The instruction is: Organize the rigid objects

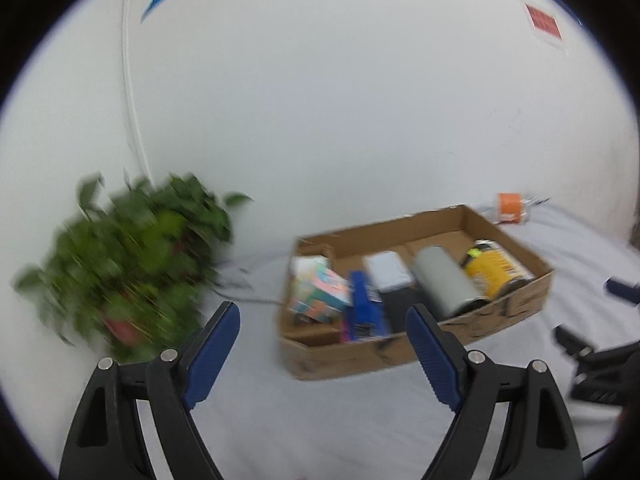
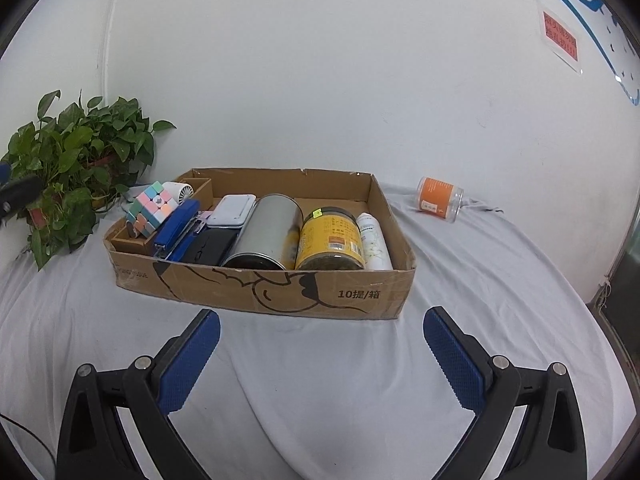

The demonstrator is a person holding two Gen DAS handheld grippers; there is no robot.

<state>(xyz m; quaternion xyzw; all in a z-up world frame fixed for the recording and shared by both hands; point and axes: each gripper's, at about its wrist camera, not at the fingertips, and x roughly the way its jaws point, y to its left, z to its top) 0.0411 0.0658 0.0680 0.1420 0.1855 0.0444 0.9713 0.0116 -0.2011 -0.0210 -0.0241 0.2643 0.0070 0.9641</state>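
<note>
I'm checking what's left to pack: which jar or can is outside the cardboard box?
The orange-labelled clear jar, lying on the cloth beyond the box's right corner; the grey can and yellow jar lie inside.

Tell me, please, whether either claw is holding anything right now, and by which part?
Nothing is held. The left claw and the right claw are both open and empty above the white cloth, short of the cardboard box.

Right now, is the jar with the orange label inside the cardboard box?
No, the orange-label jar lies on its side on the white cloth, outside the cardboard box, behind its right corner.
</note>
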